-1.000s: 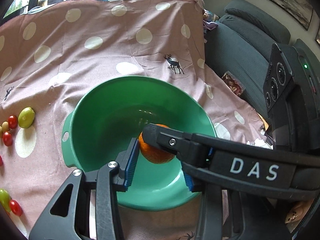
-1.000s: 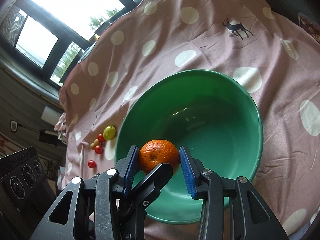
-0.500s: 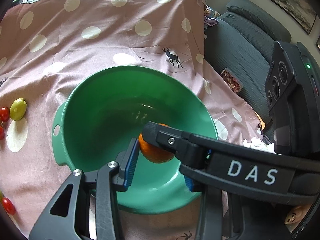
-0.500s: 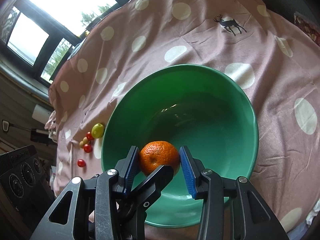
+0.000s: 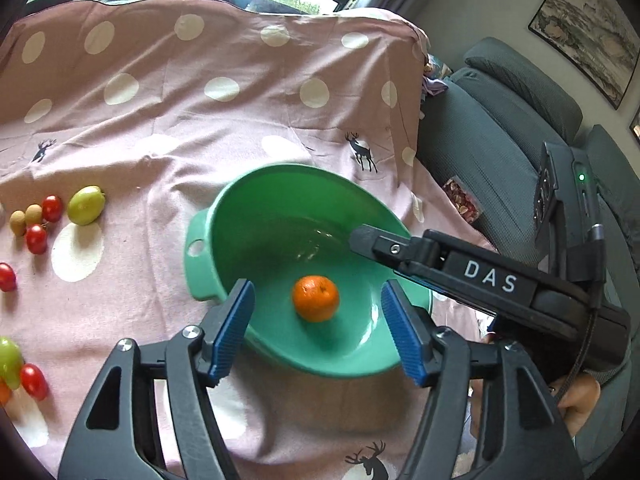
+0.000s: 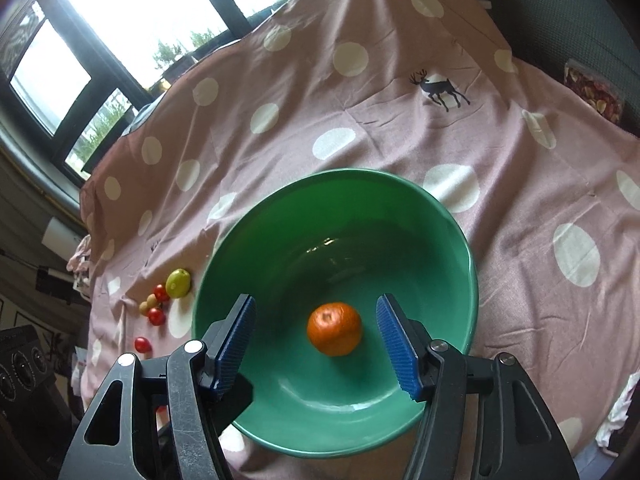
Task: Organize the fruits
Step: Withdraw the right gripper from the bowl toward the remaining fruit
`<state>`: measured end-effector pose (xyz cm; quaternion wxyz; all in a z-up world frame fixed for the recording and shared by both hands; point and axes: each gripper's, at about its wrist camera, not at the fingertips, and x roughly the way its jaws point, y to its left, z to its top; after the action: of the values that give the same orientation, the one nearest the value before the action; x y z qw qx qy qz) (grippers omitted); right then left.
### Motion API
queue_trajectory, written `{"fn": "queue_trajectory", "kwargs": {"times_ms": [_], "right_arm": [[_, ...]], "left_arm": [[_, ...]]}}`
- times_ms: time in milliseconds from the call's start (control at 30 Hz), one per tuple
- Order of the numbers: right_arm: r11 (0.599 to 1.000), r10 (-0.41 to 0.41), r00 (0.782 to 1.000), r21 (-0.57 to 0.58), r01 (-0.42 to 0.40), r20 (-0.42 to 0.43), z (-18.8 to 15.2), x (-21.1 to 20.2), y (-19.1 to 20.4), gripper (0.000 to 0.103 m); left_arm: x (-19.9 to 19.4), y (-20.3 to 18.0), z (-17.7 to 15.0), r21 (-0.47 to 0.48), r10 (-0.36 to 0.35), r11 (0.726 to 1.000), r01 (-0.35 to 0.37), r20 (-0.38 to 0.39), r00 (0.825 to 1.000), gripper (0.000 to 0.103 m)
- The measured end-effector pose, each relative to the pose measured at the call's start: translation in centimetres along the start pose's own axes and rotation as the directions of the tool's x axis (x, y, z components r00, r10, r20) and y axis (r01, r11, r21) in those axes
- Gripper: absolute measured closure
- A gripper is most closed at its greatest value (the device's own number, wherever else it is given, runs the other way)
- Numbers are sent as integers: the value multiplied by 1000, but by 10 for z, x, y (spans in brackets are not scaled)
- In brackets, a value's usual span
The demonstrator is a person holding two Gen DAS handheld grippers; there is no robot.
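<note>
Reaching over the bowl (image 5: 208, 276), the right gripper (image 5: 360, 240) shows only from the left wrist.

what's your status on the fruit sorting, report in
Left gripper and right gripper both opening, nothing gripped. Orange loose in green bowl. Small fruits wait on cloth left of bowl. Nothing blocking.

Grey sofa (image 5: 516, 120), bright windows (image 6: 132, 12)
</note>
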<state>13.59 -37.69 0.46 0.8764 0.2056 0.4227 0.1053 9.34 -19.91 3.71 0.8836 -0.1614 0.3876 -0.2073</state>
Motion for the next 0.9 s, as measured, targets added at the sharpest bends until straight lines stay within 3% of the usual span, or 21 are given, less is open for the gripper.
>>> {"fn": "queue_trajectory", "kwargs": {"times_ms": [167, 400, 600, 733, 900], "right_arm": [[1000, 16, 999, -21, -15, 42, -2, -6, 13, 34], [997, 42, 997, -62, -37, 71, -8, -8, 33, 31], [994, 55, 994, -104, -45, 92, -13, -8, 52, 30], [988, 96, 992, -128, -86, 79, -19, -6, 65, 28], [972, 138, 989, -197, -127, 44, -32, 2, 93, 27]], "left_arm": [[-37, 29, -7, -48, 100, 994, -98, 57, 993, 26], [-88, 82, -17, -165, 251, 958, -232, 101, 963, 22], [-127, 130, -29, -238, 421, 892, -385, 123, 899, 22], [-155, 169, -43, -321, 468, 856, -406, 148, 871, 22], [-180, 206, -50, -444, 554, 775, -449, 135, 822, 22]]}}
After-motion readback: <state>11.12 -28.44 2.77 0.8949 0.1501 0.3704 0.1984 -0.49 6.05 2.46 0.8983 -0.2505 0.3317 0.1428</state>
